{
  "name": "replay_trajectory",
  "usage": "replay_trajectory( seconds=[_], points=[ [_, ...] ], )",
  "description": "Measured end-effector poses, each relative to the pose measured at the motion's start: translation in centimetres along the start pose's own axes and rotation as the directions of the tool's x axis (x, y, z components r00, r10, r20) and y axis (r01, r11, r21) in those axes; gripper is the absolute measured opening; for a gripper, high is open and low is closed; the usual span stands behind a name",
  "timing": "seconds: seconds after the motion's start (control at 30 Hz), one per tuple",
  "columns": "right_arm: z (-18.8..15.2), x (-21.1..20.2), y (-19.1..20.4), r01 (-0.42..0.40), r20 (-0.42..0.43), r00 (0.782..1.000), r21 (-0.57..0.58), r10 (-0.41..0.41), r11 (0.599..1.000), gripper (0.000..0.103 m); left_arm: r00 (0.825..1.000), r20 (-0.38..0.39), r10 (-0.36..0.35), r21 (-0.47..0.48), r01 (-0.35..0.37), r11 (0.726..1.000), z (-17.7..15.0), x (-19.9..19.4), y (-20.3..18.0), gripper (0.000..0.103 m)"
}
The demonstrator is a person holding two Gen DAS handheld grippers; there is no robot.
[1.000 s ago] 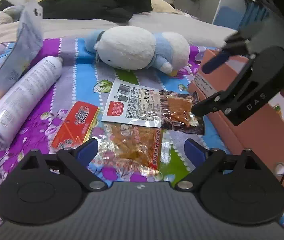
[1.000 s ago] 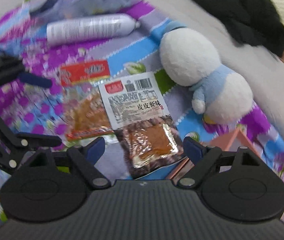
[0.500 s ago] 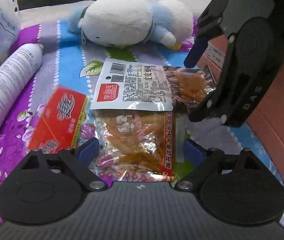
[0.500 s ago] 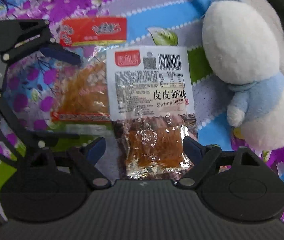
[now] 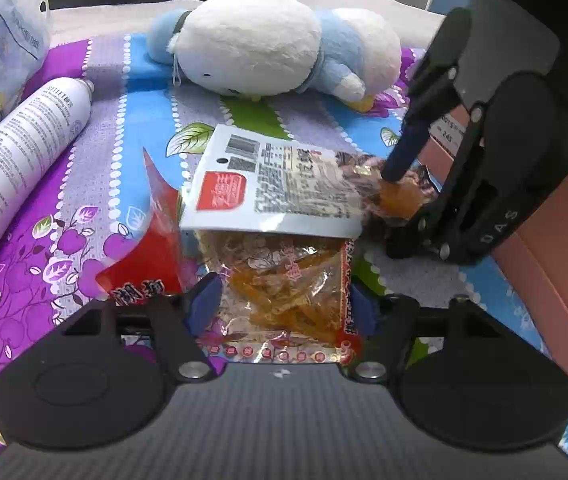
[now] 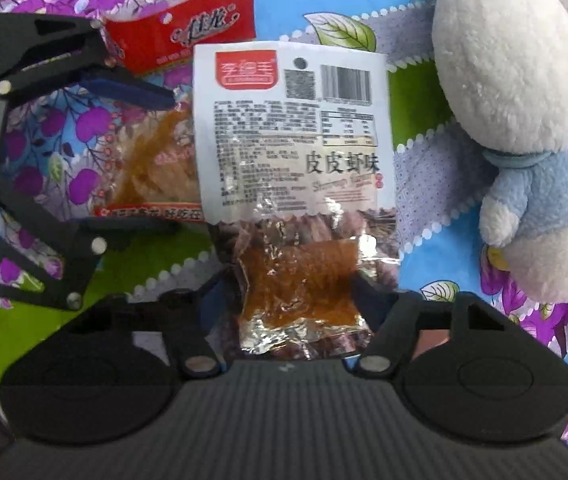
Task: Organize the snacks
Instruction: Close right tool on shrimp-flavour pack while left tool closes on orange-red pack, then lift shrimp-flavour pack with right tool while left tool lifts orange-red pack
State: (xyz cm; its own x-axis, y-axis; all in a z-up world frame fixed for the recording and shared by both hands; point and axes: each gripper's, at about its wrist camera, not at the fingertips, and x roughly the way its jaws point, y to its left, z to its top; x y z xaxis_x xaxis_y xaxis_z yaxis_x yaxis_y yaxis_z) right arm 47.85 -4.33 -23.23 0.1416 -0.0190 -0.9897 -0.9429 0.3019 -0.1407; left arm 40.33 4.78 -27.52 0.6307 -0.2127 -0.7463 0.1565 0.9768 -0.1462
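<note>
A clear packet of orange strips (image 5: pixel 284 292) lies on the flowered cloth between the fingertips of my left gripper (image 5: pixel 282 304). Its jaws are closing, and the pads touch the packet's two sides. The left finger has tipped a red packet (image 5: pixel 156 236) up on edge. Overlapping the clear packet lies a white shrimp-flavour packet (image 6: pixel 295 140). My right gripper (image 6: pixel 291 296) points straight down over its see-through end, jaws closing, and the foil crumples between the pads. In the left wrist view, the right gripper (image 5: pixel 393 212) stands over that end. The right wrist view shows the left gripper (image 6: pixel 164 164).
A white and blue plush toy (image 5: pixel 276 40) lies just behind the packets. A white spray can (image 5: pixel 16 160) and a pale bag (image 5: pixel 0 52) are at the left. A pink box (image 5: pixel 543 260) borders the right side. Dark clothes lie on the bed behind.
Both grippers came down onto the packets and their jaws narrowed. The red packet was pushed up on edge. The white packet's end crumpled.
</note>
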Motion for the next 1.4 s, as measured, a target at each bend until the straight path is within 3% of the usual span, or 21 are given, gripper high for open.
replay_trajectory(
  seconds=[0.13, 0.2, 0.4, 0.7, 1.0, 1.4],
  points=[
    [-0.3, -0.8, 0.2, 0.011, 0.019, 1.000, 0.046, -0.012, 0.999, 0.044, 1.000, 0.004, -0.020, -0.028, 0.020, 0.999, 0.1, -0.6, 0.3, 0.060],
    [-0.6, -1.4, 0.5, 0.029, 0.034, 0.999, 0.059, -0.031, 0.998, 0.036, 0.999, 0.006, -0.041, -0.056, 0.041, 0.998, 0.1, -1.2, 0.5, 0.049],
    [-2.1, -3.5, 1.4, 0.038, 0.083, 0.995, 0.119, -0.048, 0.992, 0.029, 0.999, 0.007, -0.043, -0.110, 0.043, 0.993, -0.4, -3.1, 0.4, 0.034],
    [-5.0, -7.8, 4.9, 0.011, 0.158, 0.986, 0.219, -0.046, 0.976, 0.027, 1.000, 0.005, -0.010, -0.245, 0.011, 0.970, -3.1, -7.7, 0.7, 0.029],
    [-7.6, -9.4, 10.9, 0.001, 0.229, 0.971, 0.274, -0.067, 0.962, 0.027, 0.999, -0.007, 0.039, -0.290, -0.040, 0.956, -7.6, -14.3, 1.2, 0.027],
    [-12.1, -8.1, 21.6, 0.123, 0.263, 0.940, 0.331, -0.217, 0.935, 0.026, 0.994, -0.079, 0.073, -0.168, -0.085, 0.982, -13.8, -19.1, -0.7, 0.027]
  ],
)
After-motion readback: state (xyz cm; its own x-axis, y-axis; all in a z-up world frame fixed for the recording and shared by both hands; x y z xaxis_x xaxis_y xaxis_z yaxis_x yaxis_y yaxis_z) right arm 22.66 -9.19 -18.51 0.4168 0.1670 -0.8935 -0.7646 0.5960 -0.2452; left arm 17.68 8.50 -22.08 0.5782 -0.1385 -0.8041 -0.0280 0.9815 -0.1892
